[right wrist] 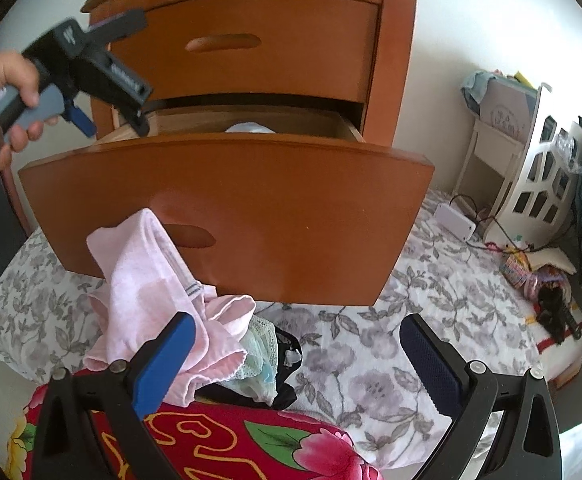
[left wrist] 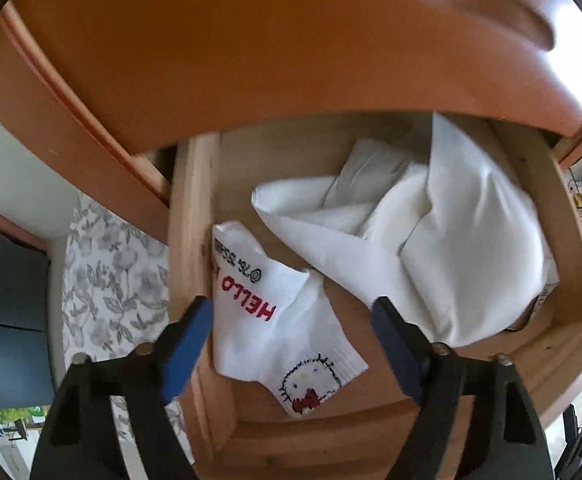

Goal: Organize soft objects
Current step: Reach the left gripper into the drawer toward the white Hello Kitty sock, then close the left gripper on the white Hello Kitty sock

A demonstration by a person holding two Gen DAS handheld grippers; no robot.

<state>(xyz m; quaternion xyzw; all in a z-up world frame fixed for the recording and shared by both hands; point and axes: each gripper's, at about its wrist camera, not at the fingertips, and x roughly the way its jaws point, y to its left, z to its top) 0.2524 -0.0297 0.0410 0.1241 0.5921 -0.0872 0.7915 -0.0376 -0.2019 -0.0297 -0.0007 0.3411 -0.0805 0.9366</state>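
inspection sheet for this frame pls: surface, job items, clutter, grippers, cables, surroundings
Surface: grey floral bedsheet, wooden nightstand beside it, its lower drawer pulled open.
Job's things: white cartoon-cat sock and bunched white cloth lie in the drawer; pale pink garments, lace and black underwear heaped on the sheet.
Clutter: red floral blanket; small items at the bed's far right, unclear.
Grippers: left gripper open above the sock, not touching; right gripper open, empty, over the heap.
Cables: dark cord by white box.
Surroundings: white toy house, white side table.
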